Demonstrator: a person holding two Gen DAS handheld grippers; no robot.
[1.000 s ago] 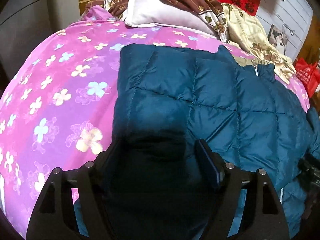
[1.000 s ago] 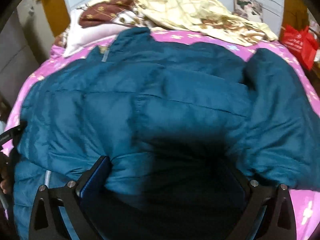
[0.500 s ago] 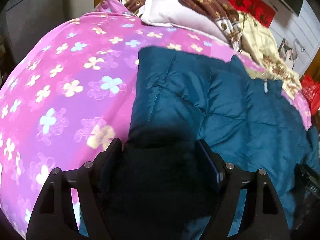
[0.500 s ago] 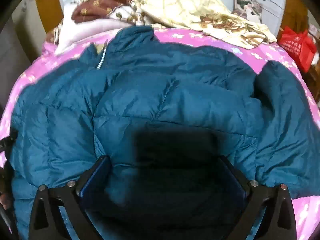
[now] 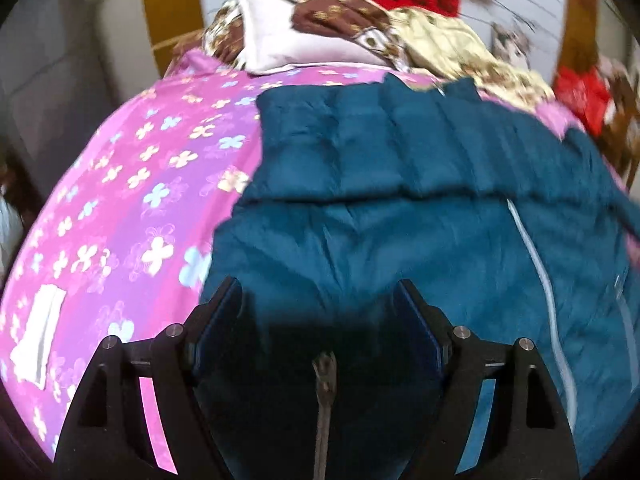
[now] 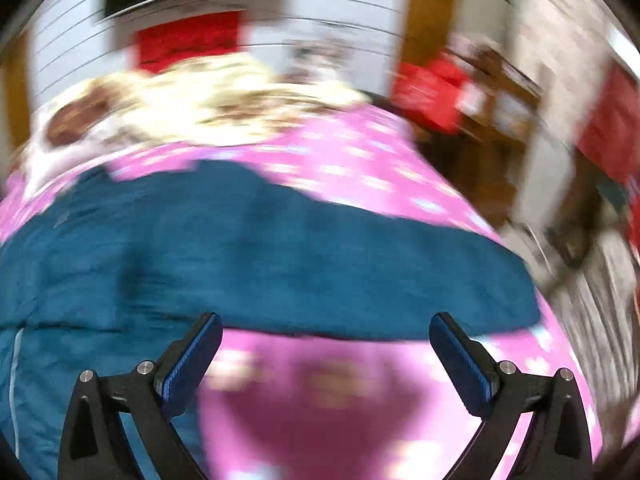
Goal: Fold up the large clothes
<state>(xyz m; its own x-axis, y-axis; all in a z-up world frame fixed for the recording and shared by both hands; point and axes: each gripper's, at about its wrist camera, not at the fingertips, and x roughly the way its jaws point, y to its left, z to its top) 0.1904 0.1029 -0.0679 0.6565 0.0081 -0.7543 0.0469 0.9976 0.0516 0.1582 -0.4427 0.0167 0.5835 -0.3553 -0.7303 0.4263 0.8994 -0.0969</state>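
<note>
So far: a teal quilted down jacket [image 5: 400, 208] lies on the bed's pink flowered sheet [image 5: 132, 200], filling the centre and right of the left wrist view.
Jacket, done: one fold seems to be in. A quilted panel lies doubled over the body, its edge running across the middle of the frame; the pale zipper line [image 5: 536, 264] shows at right on the layer below.
Jacket, right wrist view: heavily blurred; the jacket [image 6: 260, 260] is a broad band across the middle left, its near edge ending at the sheet [image 6: 320, 400] in the lower centre.
Left hand-held gripper [image 5: 320, 316]: jaws wide apart over the near part of the jacket at bottom centre. Dark shadow hides whether the pads press on the cloth, so I cannot tell if it grips anything.
Right hand-held gripper [image 6: 324, 344]: jaws spread wide, empty, only sheet between them, jacket edge just beyond the tips.
Left to do, as a judgement: the bundle is still long and loose, so at least one more fold and a tidy-up look needed; roughly midway.
Background: pillow and patterned quilts [image 5: 360, 36] heaped at the top of the frame, well apart from the work.
</note>
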